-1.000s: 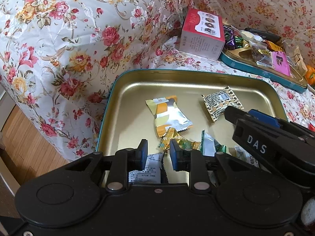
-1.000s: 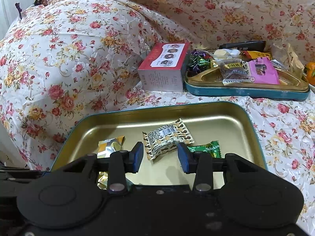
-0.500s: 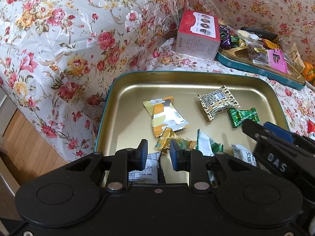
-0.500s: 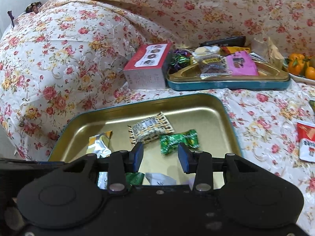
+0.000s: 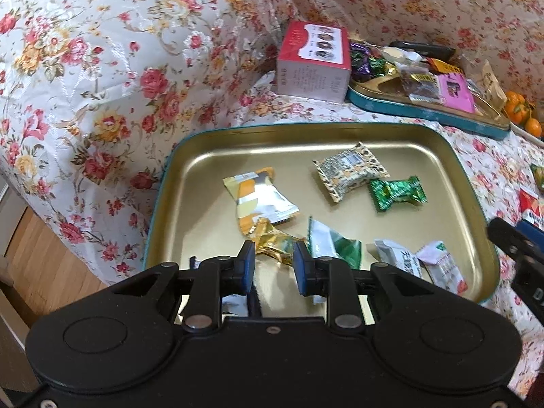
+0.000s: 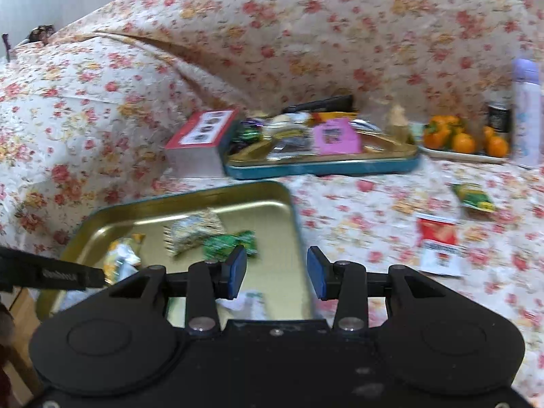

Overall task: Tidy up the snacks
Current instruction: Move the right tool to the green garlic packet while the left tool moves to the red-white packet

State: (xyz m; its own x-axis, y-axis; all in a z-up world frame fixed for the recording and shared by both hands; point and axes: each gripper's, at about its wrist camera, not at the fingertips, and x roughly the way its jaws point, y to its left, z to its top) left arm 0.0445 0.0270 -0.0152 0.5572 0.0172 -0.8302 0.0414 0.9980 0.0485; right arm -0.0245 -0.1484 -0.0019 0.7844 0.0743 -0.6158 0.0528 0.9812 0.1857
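gold tray (image 5: 340,142) | snacks inside | ahead of left tool (image 5: 272,265)

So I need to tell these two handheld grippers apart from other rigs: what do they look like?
Both look alike. The left gripper and right gripper have matte black bodies with two round raised discs, silver pivot pins and screws, and two black fingers tipped with blue pads. White lettering marks the side of each: "DA" is readable on the right one at the edge of the left view. No cables or sleeves show.

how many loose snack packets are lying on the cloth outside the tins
2: a green packet on the cloth at far right, and a red-and-white packet nearer, just left of it. Others may lie out of frame.
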